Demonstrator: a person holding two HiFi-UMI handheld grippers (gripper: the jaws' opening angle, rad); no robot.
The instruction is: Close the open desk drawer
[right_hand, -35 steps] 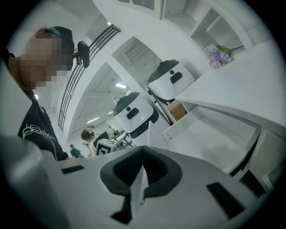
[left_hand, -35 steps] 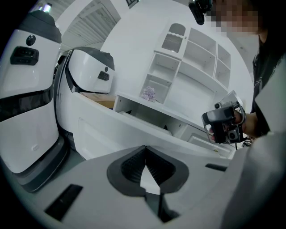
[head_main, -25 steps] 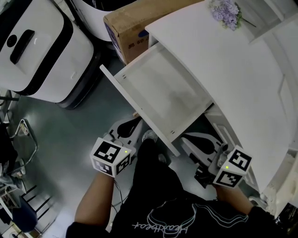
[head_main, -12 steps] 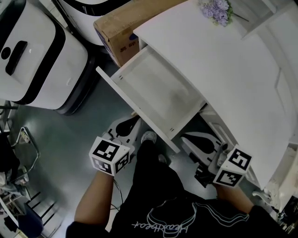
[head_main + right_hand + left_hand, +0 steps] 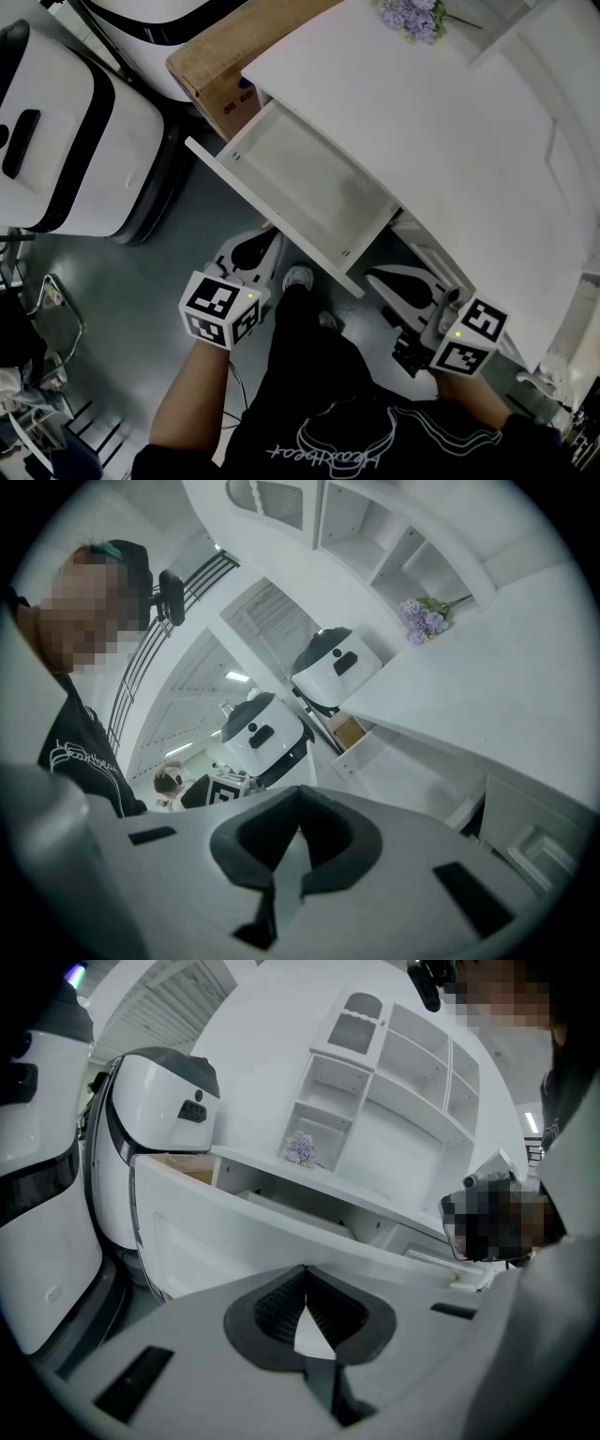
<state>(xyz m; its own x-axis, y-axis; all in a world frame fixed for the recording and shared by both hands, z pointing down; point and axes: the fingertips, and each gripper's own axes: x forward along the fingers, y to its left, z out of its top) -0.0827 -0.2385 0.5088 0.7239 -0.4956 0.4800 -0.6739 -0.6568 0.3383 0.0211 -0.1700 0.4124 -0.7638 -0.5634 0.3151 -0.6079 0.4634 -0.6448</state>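
The white desk (image 5: 450,141) has one drawer (image 5: 309,183) pulled far out toward the lower left, and it looks empty. Its front panel (image 5: 272,220) faces me. My left gripper (image 5: 249,251) hangs shut just below that panel's left half, apart from it, nothing between its pads. In the left gripper view the drawer front (image 5: 234,1232) fills the middle behind my shut left gripper (image 5: 305,1277). My right gripper (image 5: 382,281) is shut under the desk edge, right of the drawer. The right gripper view shows my right gripper (image 5: 300,801) shut and the open drawer (image 5: 370,750) beyond.
A cardboard box (image 5: 211,56) sits against the drawer's far side. Two large white machines (image 5: 75,141) stand left of it. Purple flowers (image 5: 408,17) lie on the desk top. The person's shoe (image 5: 298,277) is on the grey floor under the drawer front. A metal chair frame (image 5: 56,300) is at the left.
The head view has drifted, so desk and drawer sit further up and left in the picture. The drawer stays as far open. Both grippers have barely moved.
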